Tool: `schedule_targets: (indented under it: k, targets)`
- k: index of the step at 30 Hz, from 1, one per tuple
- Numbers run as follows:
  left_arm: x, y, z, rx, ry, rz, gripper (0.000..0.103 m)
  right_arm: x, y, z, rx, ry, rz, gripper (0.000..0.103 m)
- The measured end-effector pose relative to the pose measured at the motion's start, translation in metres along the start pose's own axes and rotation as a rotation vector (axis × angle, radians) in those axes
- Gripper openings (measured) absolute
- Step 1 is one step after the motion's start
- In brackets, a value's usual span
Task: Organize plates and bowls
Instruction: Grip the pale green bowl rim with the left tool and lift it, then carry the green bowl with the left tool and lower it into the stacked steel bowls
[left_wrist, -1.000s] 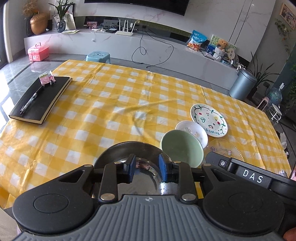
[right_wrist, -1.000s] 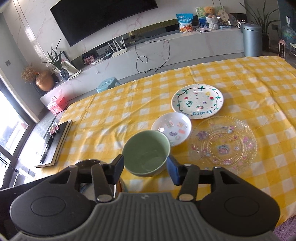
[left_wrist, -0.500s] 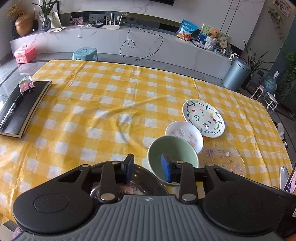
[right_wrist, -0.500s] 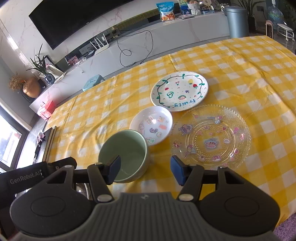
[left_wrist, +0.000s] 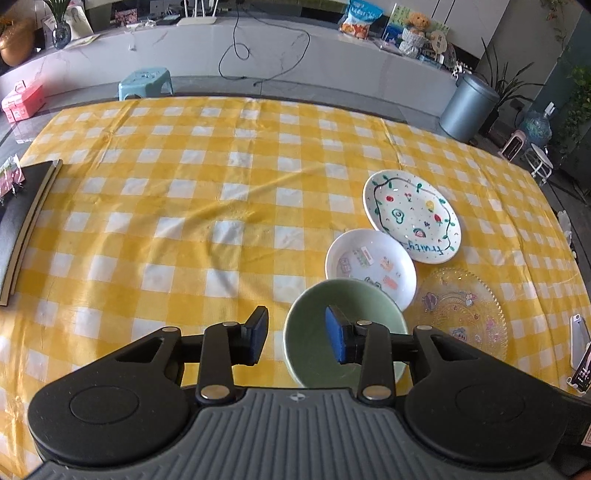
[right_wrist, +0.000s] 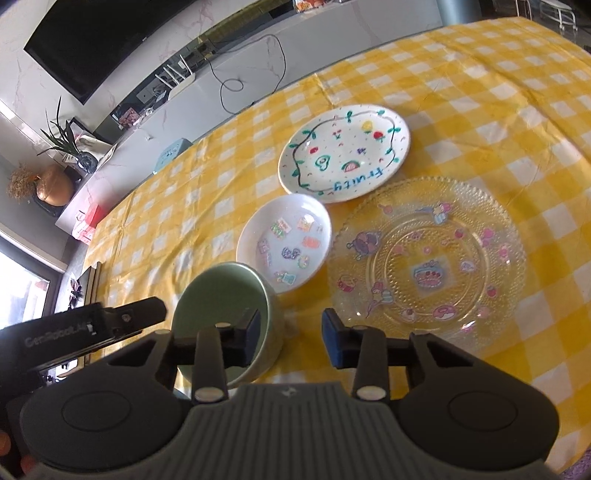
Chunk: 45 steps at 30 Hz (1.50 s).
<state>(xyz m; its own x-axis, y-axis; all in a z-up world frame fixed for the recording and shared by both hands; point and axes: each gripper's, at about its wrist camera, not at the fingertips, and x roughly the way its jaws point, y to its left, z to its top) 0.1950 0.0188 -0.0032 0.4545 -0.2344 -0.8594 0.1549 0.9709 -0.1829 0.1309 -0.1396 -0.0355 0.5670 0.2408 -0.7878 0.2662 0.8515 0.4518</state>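
Fingers of left gripper (left_wrist: 295, 338) and right gripper (right_wrist: 290, 338) parted, empty, now straddling green bowl's (left_wrist: 314, 332) opposite rims, steel bowl gone from view; grasp seemingly next.

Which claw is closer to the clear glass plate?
Right. The right claw hangs open by the glass plate's near rim; the left claw sits over the green bowl, farther off.
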Motion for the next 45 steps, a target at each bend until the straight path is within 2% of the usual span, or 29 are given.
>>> schedule_targets:
  k: [3,6,14,19,21,22,31,37,45]
  targets:
    - [0.013,0.003,0.003,-0.011,0.064,-0.027,0.042,0.01,0.003,-0.002,-0.013,0.03,0.002,0.033]
    - [0.022,0.001,0.004,0.0,0.107,-0.015,0.041,0.02,0.002,-0.003,-0.005,0.055,-0.001,0.032]
    - [0.047,-0.004,0.005,0.031,0.184,0.015,0.024,0.038,0.005,-0.004,0.001,0.096,-0.002,0.031]
    - [0.052,-0.005,0.005,0.043,0.194,0.041,0.012,0.045,0.003,-0.003,0.016,0.104,0.007,0.027]
    - [0.052,-0.004,0.005,0.04,0.193,0.044,0.012,0.046,0.004,-0.003,0.016,0.103,0.007,0.022]
    - [0.052,-0.005,0.005,0.038,0.189,0.043,0.012,0.046,0.004,-0.003,0.022,0.109,0.02,0.017]
    - [0.04,-0.012,0.001,0.027,0.152,0.009,0.011,0.033,0.002,-0.001,0.043,0.09,0.01,0.015]
    - [0.007,-0.023,-0.001,0.033,0.067,-0.006,0.01,0.005,0.004,0.003,0.041,0.048,0.028,0.015]
    - [-0.055,-0.024,-0.016,0.003,-0.082,-0.012,0.01,-0.046,0.02,-0.003,0.01,-0.009,0.1,0.015]
